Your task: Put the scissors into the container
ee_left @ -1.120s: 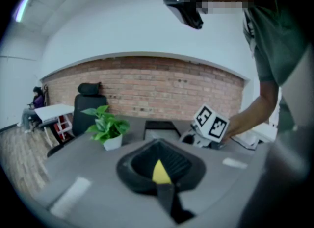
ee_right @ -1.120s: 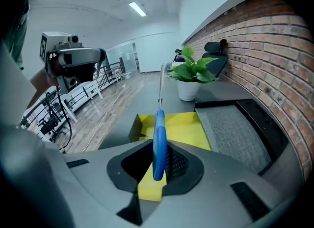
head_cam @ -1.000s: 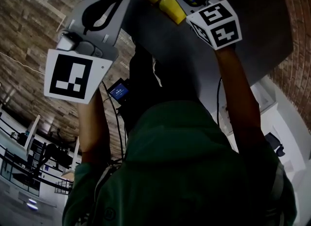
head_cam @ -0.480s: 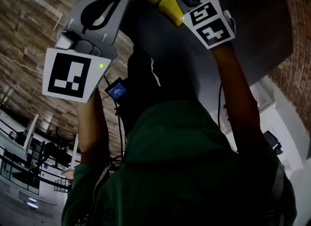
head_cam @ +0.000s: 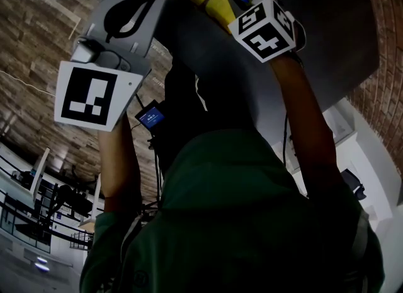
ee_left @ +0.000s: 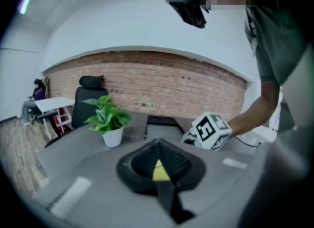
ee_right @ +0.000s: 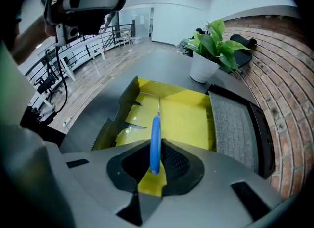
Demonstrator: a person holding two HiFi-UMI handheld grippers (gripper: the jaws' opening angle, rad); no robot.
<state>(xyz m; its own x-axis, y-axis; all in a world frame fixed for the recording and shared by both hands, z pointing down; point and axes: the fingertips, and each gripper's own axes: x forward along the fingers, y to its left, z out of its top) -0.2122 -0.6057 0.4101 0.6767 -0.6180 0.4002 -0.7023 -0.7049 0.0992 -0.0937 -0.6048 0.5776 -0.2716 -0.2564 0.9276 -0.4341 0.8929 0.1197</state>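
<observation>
While the right gripper (ee_right: 156, 148) has its jaws closed on the blue handle of the scissors (ee_right: 155, 129), their thin metal blade points forward over the yellow floor of the open container (ee_right: 189, 116), which sits on a grey table (ee_right: 162, 67) near a potted plant (ee_right: 211, 50). The left gripper (ee_left: 158, 148) is off to the left of the container, its jaws pressed together with nothing between them
</observation>
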